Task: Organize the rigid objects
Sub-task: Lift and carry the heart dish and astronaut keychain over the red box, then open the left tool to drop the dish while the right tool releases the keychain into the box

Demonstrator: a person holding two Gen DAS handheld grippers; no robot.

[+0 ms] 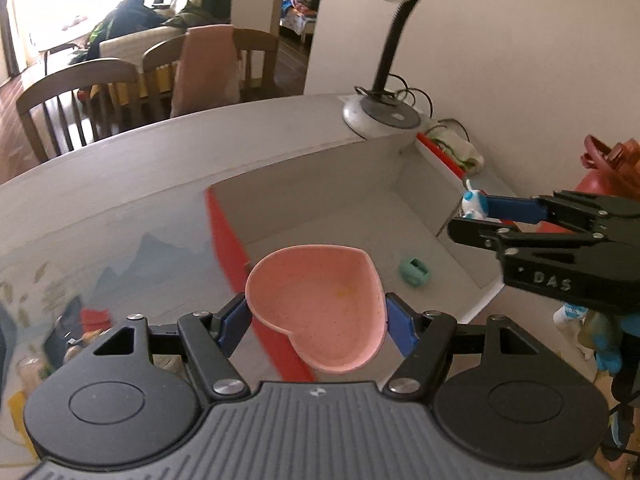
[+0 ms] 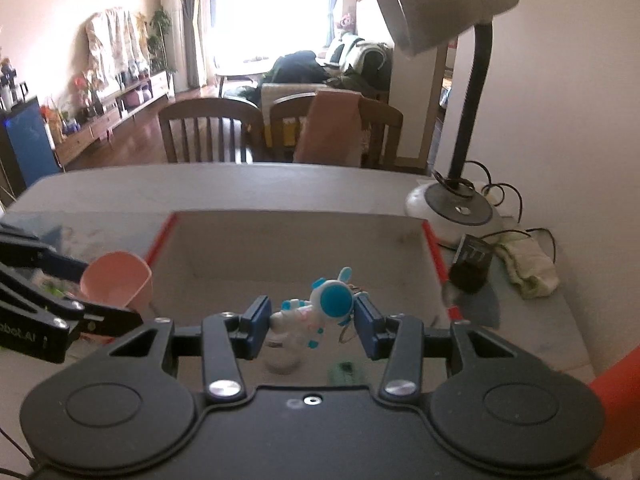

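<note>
A pink heart-shaped dish (image 1: pixel 320 308) sits between the blue pads of my left gripper (image 1: pixel 316 320), which is shut on its two sides, over the near left corner of a grey box with red edges (image 1: pixel 224 240). A small green object (image 1: pixel 415 273) lies on the box floor. My right gripper (image 2: pixel 312 320) is shut on a white and blue astronaut figurine (image 2: pixel 320 308) over the box (image 2: pixel 296 240). In the left wrist view the right gripper (image 1: pixel 464 216) holds the figurine (image 1: pixel 473 204) above the box's right wall. The right wrist view shows the left gripper (image 2: pixel 112 294) with the dish (image 2: pixel 116 284) at the box's left edge.
A desk lamp (image 2: pixel 456 208) stands at the table's back right, with a black block (image 2: pixel 472 264) and a crumpled cloth (image 2: pixel 528 268) beside it. A white round piece (image 2: pixel 282 364) and the green object (image 2: pixel 347 374) lie in the box. Wooden chairs (image 2: pixel 208 128) stand behind the table.
</note>
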